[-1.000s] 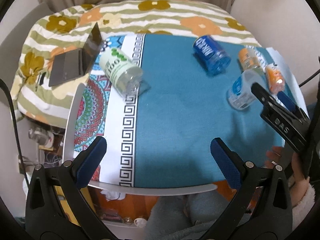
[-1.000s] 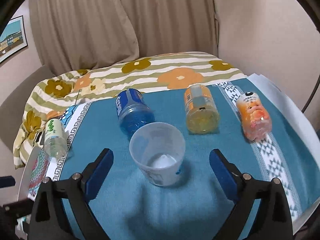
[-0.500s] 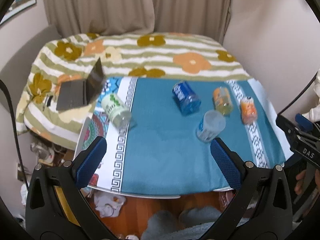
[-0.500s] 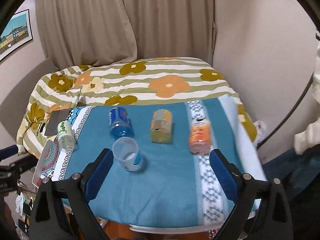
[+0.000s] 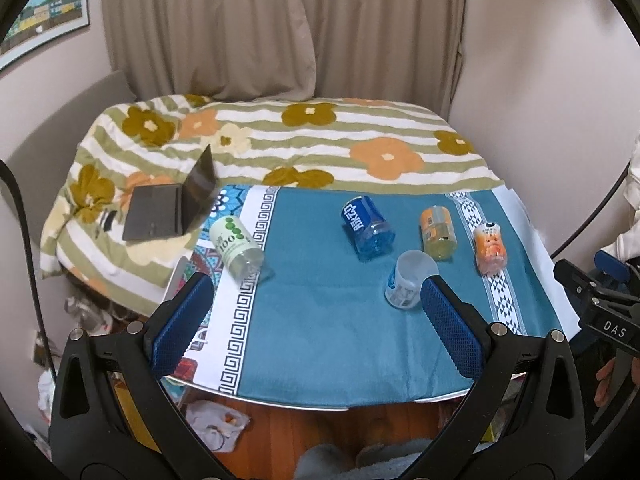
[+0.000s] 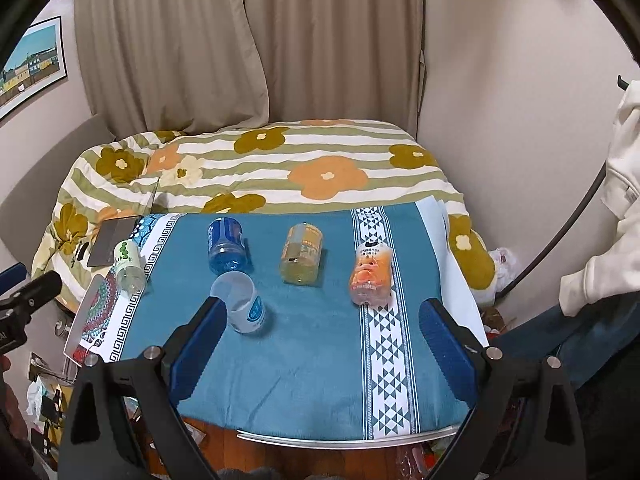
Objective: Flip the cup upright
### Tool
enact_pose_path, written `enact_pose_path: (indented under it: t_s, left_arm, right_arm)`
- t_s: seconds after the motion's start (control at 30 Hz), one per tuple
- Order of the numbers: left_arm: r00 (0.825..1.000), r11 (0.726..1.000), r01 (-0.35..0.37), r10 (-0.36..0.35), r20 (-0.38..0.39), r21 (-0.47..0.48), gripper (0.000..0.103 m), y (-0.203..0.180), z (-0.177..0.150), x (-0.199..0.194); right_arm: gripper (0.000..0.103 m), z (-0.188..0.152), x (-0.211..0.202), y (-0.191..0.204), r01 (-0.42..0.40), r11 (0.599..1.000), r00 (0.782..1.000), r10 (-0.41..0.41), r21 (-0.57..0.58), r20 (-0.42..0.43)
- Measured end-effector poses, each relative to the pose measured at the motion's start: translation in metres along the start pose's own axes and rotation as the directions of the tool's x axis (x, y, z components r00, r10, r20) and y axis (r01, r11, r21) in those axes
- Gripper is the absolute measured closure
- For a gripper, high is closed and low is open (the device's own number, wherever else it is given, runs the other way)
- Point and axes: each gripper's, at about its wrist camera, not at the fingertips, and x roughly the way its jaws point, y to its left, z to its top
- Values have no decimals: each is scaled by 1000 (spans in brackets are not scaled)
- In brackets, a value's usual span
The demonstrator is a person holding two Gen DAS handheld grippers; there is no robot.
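A clear plastic cup point(image 5: 408, 280) with a blue label stands on the blue cloth with its mouth up; it also shows in the right wrist view point(image 6: 240, 302). My left gripper point(image 5: 316, 320) is open and empty, held above the table's near edge, well back from the cup. My right gripper point(image 6: 320, 340) is open and empty, also back over the near edge. The right gripper's body shows at the right edge of the left wrist view point(image 5: 600, 312).
Several bottles lie on their sides: a blue one point(image 6: 225, 244), a yellow one point(image 6: 301, 252), an orange one point(image 6: 370, 272) and a green-labelled one point(image 6: 128, 266). A laptop point(image 5: 172, 204) sits on the flowered bed behind the table point(image 6: 344, 438).
Both grippers have pulled back and up from the table, so the cup and bottles look smaller and farther. The cup stays in place.
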Motion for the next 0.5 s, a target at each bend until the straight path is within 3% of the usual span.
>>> enact_pose_path:
  t_s: [0.5]
  left_arm:
    - [1000,1000,11,-11,29,2,0,-3,-1,-6]
  right_arm:
    - [7,-2,0,-1,7,1000,1000,-7,3,8]
